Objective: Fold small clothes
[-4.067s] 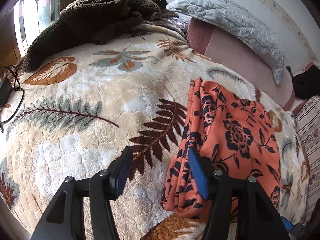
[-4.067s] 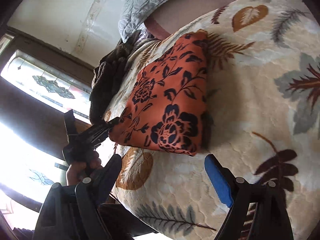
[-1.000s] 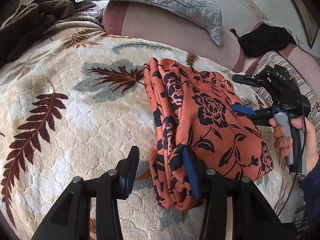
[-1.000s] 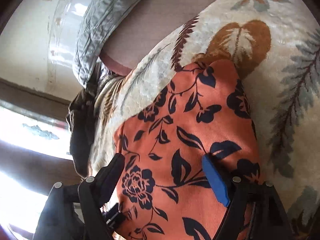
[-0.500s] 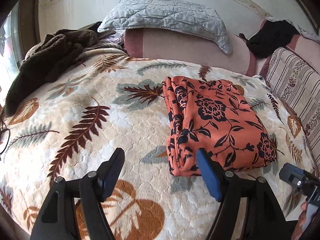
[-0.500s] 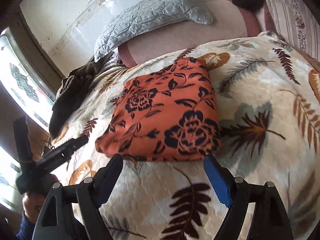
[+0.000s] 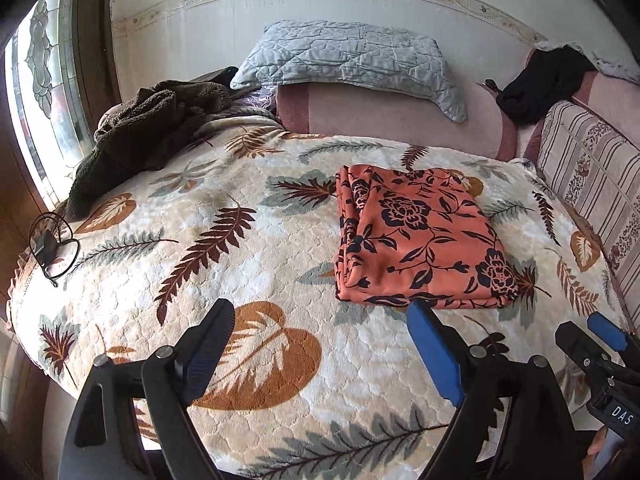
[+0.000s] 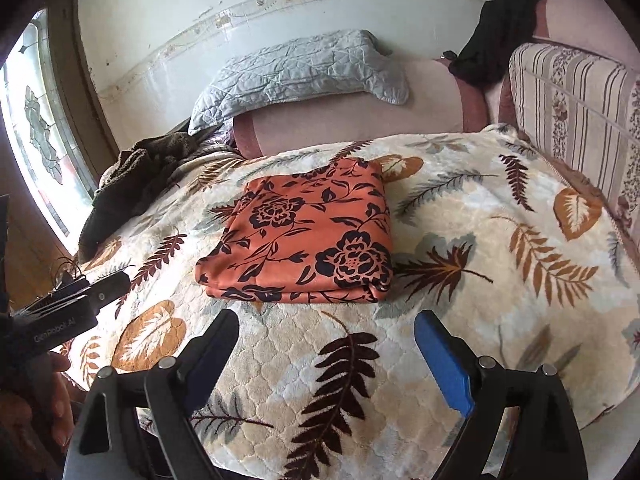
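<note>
We see only part of the right gripper (image 7: 596,336) at the left wrist view's lower right edge; its body and the hand holding it run out of frame. In the right wrist view, the left gripper (image 8: 100,286) pokes in from the left edge, the hand (image 8: 48,404) below it mostly cut off. We cannot tell what the dark garment (image 7: 548,80) on the sofa back is. The folded cloth (image 8: 308,236) hides its own underside and inner layers from us.
</note>
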`<act>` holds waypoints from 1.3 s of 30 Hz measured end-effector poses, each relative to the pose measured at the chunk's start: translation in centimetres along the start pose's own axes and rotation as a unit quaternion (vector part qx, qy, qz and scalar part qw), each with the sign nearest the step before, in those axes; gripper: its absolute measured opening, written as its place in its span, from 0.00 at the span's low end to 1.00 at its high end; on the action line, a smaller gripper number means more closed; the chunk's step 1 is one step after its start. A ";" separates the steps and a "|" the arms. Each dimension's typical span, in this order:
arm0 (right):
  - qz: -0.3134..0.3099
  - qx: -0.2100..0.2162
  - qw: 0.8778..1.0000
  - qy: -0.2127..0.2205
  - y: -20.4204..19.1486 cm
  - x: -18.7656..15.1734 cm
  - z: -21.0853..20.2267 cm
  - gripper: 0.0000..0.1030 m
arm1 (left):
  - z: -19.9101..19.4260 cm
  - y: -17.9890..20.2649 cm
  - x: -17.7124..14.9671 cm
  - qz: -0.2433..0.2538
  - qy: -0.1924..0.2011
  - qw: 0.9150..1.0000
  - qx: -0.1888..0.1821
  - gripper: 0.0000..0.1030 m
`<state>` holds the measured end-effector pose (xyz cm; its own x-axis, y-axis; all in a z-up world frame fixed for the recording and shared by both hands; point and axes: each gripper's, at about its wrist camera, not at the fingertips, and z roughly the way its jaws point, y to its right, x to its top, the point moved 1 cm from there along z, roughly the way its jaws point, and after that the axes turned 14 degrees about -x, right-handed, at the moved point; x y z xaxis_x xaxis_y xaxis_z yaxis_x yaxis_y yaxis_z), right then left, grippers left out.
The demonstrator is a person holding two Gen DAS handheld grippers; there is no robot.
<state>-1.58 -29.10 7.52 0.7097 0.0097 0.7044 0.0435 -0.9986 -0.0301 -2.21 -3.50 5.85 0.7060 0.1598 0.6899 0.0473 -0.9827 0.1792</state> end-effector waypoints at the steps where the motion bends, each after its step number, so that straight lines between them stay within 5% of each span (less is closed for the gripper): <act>1: -0.003 -0.005 1.000 0.002 0.1 0.1 -0.5 0.89 | -0.3 0.3 -0.1 0.003 0.001 1.000 0.001 0.86; 13: -0.041 -0.041 0.998 -0.009 -0.5 0.7 -2.5 0.89 | -1.2 1.5 -0.3 -0.001 0.007 1.000 -0.011 0.87; 39: -0.041 -0.051 0.998 0.000 -2.2 2.0 -2.1 0.89 | -0.7 1.3 1.1 -0.001 0.007 1.000 -0.018 0.90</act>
<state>-1.69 -27.04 10.48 0.7063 0.0913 0.7020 0.0297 -0.9946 0.0995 -1.89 -4.57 7.37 0.6955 0.1626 0.6999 0.0231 -0.9786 0.2045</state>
